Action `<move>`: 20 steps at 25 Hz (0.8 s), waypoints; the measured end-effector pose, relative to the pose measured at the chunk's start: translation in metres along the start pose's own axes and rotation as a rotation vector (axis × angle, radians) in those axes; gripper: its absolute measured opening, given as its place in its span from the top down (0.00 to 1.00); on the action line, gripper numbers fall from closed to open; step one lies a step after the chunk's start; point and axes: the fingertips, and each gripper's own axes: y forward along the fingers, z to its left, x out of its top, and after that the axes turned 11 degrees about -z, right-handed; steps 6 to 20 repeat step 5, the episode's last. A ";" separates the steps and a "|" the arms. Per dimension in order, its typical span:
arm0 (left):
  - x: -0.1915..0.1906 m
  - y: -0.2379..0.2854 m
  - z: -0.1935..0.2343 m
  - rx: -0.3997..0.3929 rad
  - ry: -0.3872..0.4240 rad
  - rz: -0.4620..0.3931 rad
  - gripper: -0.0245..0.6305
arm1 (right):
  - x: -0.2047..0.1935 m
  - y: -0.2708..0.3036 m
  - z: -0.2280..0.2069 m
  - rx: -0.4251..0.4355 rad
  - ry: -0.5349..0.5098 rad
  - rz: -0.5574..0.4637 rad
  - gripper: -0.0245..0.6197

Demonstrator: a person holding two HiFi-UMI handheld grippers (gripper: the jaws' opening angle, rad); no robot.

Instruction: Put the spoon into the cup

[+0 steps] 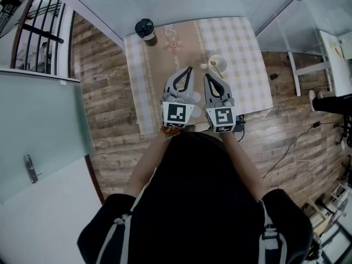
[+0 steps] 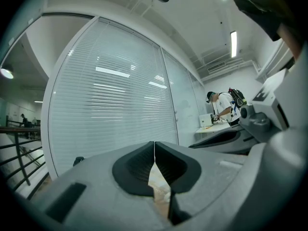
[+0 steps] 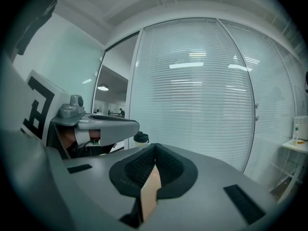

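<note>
cloth in pale checks covers the bench [image 1: 245, 48] in the head view, where a thin gold spoon [image 1: 215, 66] lies in the round white cup [image 1: 222, 60], just ahead of the right gripper [image 1: 207, 76] and near the left gripper [image 1: 190, 69]. left gripper view: ribbed black fingers [image 2: 137, 167] pressed together at the tips, empty. right gripper view: ribbed black fingers [image 3: 137, 170] pressed together too, empty.

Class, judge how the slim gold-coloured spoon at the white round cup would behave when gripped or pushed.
The slim gold-coloured spoon looks thin and metallic, so probably stiff, light and slippery. It lies at the white round cup, so a push would likely slide it or nudge the cup.
</note>
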 end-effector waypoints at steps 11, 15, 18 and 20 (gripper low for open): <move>0.000 0.000 0.000 -0.006 -0.003 0.001 0.94 | -0.003 0.000 0.000 -0.003 -0.003 0.014 0.95; 0.000 0.000 0.000 -0.006 -0.003 0.001 0.94 | -0.003 0.000 0.000 -0.003 -0.003 0.014 0.95; 0.000 0.000 0.000 -0.006 -0.003 0.001 0.94 | -0.003 0.000 0.000 -0.003 -0.003 0.014 0.95; 0.000 0.000 0.000 -0.006 -0.003 0.001 0.94 | -0.003 0.000 0.000 -0.003 -0.003 0.014 0.95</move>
